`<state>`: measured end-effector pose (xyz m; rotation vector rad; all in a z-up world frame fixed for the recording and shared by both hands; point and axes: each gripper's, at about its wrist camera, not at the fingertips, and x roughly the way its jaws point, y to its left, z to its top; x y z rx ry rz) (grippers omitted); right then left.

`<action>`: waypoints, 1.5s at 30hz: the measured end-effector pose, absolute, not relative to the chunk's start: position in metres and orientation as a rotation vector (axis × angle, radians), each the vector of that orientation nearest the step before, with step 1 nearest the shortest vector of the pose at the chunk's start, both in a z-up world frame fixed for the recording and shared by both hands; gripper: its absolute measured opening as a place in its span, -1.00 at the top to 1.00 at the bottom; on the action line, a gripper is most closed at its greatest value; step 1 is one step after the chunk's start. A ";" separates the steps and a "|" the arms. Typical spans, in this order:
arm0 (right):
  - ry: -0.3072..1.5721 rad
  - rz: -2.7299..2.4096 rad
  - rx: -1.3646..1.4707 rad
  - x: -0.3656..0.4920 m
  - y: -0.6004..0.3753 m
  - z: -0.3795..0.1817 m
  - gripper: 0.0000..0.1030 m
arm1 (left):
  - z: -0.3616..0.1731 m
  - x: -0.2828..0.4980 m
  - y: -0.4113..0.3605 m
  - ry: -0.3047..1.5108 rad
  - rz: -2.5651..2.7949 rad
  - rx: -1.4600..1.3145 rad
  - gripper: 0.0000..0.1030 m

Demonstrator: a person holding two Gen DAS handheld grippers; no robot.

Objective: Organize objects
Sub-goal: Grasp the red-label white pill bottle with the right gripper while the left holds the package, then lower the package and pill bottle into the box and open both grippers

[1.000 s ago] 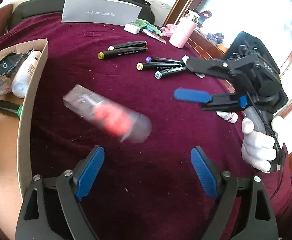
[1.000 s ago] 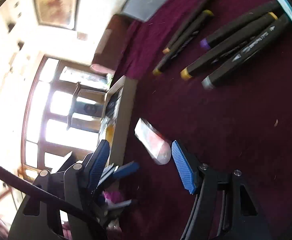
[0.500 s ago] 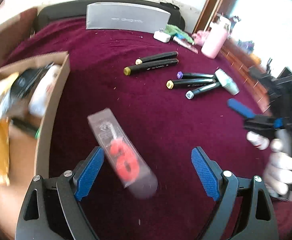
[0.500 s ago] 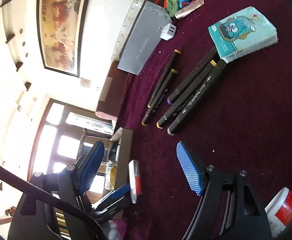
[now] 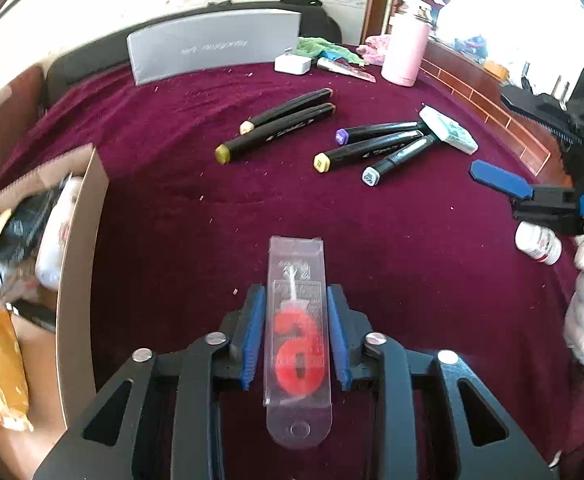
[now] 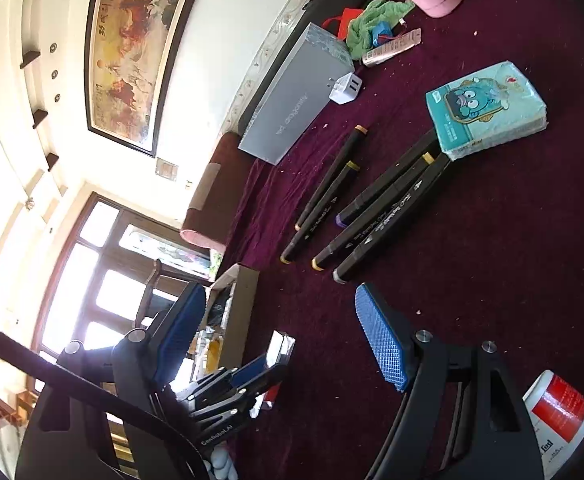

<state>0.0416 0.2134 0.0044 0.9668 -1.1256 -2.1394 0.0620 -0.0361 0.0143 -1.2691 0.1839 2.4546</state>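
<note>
My left gripper [image 5: 295, 334] is shut on a clear plastic pack holding a red number candle [image 5: 298, 340], held above the maroon cloth; its far end shows in the right wrist view [image 6: 281, 347]. My right gripper [image 6: 279, 332] is open and empty; it shows in the left wrist view at the right edge [image 5: 532, 184]. Several black markers [image 5: 287, 126] lie on the cloth, also in the right wrist view [image 6: 376, 224]. A cardboard box [image 5: 77, 248] with several items stands at the left.
A teal tissue pack [image 6: 488, 110], a white-and-red bottle [image 6: 558, 408], a grey box [image 5: 215, 46], a white charger [image 5: 292, 64], a pink flask [image 5: 404, 56] and a green cloth [image 5: 316, 46] lie on the table [image 5: 163, 120].
The candle pack lay loose on the cloth between my open left fingers. Now the left fingers have closed on it. The right gripper has drawn back to the right.
</note>
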 end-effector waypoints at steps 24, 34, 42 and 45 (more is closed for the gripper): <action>0.047 -2.829 1.365 0.125 0.211 0.030 -0.56 | 0.059 0.120 -0.093 -0.108 2.346 -1.110 0.54; 0.151 -2.768 1.504 0.111 0.206 0.009 0.22 | 0.046 0.121 -0.110 -0.196 2.346 -1.162 0.54; -0.129 -2.755 1.499 0.118 0.219 0.014 0.37 | 0.045 0.125 -0.128 -0.242 2.361 -1.151 0.54; -0.235 -2.695 1.473 0.120 0.211 0.023 0.37 | 0.047 0.127 -0.143 -0.281 2.372 -1.141 0.54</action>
